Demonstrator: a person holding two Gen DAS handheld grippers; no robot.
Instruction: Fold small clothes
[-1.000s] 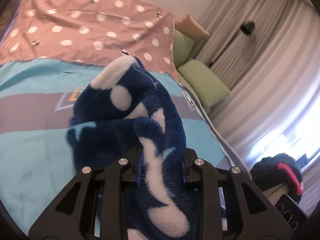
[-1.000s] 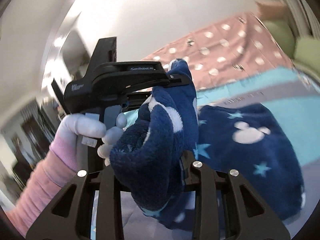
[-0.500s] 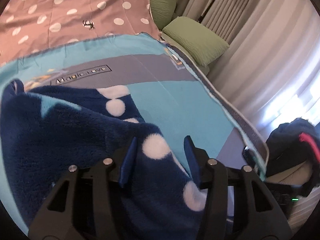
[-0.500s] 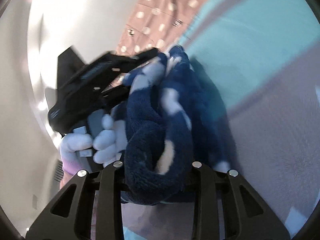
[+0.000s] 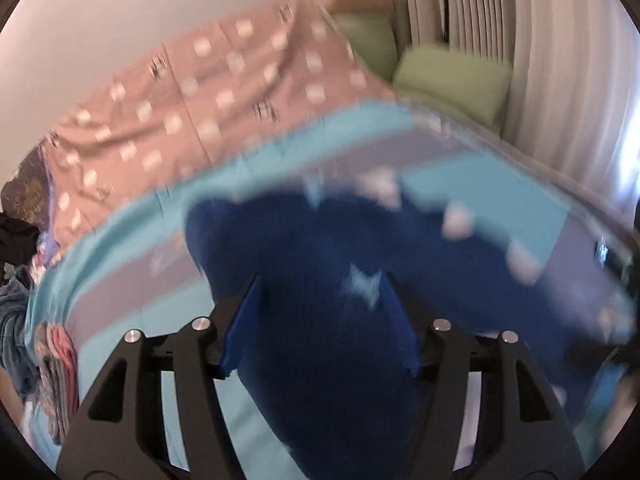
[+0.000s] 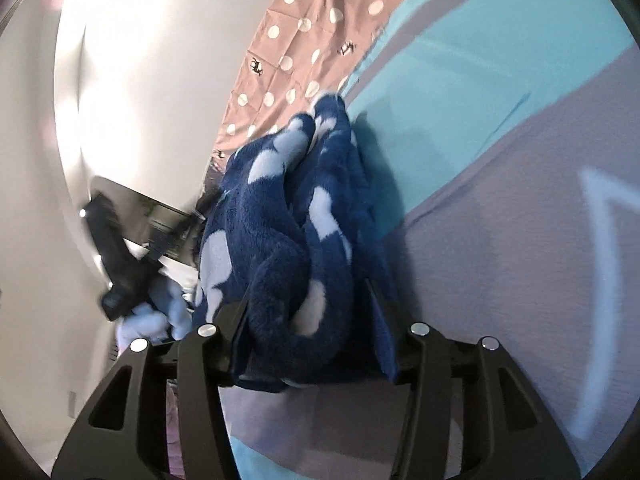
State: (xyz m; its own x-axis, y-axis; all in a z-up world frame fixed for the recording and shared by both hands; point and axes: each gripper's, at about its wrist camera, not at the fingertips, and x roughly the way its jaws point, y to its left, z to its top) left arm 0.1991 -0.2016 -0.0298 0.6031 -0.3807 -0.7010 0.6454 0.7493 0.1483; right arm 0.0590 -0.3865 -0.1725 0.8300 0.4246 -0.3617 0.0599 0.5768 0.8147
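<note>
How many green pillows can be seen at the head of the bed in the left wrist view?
2. One green pillow lies beside the curtain; a second green pillow sits behind it, against the wall. The image is blurred, so others may be hidden.

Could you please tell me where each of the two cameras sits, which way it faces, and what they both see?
Left wrist: on the left gripper, facing down along its opening fingers over the navy fleece garment between them, across the bed to green pillows and curtains.
Right wrist: on the right gripper, its fingers opening around bunched fleece, facing the wall; a gloved hand shows.
Shared: the garment, the striped cover and the dotted sheet.
</note>
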